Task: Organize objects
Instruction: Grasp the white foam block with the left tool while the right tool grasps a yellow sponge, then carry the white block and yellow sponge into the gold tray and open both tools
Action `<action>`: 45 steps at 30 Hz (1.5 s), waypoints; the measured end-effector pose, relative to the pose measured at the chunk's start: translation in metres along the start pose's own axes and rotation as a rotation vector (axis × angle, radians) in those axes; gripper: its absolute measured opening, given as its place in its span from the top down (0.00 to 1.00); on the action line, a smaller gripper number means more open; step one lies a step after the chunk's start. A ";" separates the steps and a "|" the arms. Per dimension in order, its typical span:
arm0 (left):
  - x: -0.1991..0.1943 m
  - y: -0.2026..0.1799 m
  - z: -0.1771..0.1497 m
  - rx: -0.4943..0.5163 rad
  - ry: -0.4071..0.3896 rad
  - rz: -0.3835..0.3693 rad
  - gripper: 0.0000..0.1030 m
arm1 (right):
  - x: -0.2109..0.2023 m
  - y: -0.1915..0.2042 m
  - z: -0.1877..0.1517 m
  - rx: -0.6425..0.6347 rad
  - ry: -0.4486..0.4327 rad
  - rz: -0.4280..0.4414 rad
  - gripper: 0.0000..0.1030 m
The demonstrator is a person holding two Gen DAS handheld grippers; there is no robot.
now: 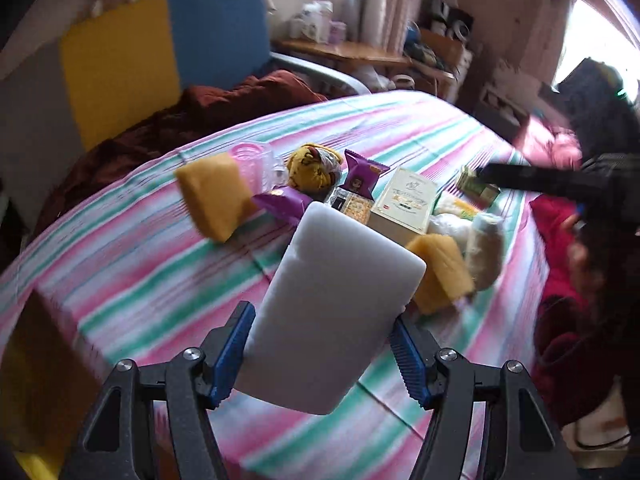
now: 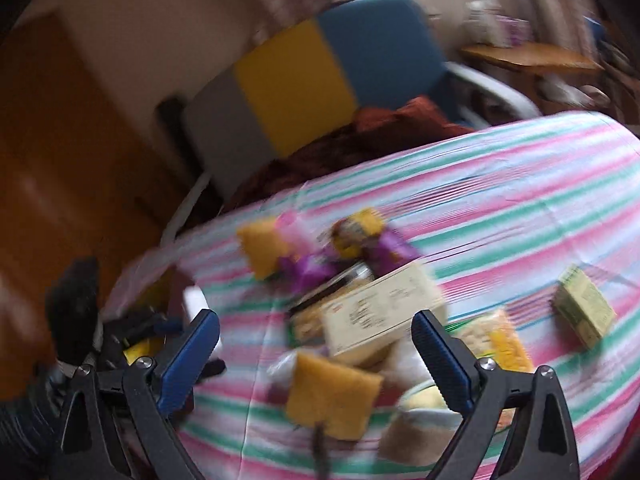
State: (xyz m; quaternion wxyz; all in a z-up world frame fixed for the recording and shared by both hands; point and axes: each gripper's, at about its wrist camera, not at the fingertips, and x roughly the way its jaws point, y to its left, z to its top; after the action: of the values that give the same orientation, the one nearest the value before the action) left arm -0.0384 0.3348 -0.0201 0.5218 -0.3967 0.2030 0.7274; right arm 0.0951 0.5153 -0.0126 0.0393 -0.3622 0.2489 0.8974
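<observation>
A white rectangular slab (image 1: pixel 340 300) is lifted above the striped bedspread (image 1: pixel 160 280), and my left gripper (image 1: pixel 322 320) is shut on its lower end, blue pads pressing both sides. Beyond it lies a pile: two yellow sponges (image 1: pixel 212 200) (image 1: pixel 440 272), purple snack packets (image 1: pixel 362 178), a beige box (image 1: pixel 404 204), a pink clear cup (image 1: pixel 256 160) and a pale yarn spool (image 1: pixel 486 248). My right gripper (image 2: pixel 316 316) hovers open over the beige box (image 2: pixel 380 312) and a sponge (image 2: pixel 332 396), nothing between its pads. A green box (image 2: pixel 584 308) lies apart on the right.
A chair with a grey, yellow and blue back (image 1: pixel 160 52) and a brown blanket (image 1: pixel 200 108) stand behind the bed. A wooden shelf (image 1: pixel 348 50) holds clutter at the back. A person's red sleeve (image 1: pixel 560 240) is at the right edge.
</observation>
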 end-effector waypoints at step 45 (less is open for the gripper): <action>-0.179 0.120 -0.175 -0.626 -0.226 0.336 0.32 | 0.028 0.161 -0.012 -0.345 0.125 0.049 0.44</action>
State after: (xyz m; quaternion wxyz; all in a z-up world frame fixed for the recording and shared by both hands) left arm -0.0594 0.0589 0.0018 0.2676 -0.4152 -0.0259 0.8691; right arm 0.0417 0.3663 0.0290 -0.0607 -0.4125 0.1020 0.9032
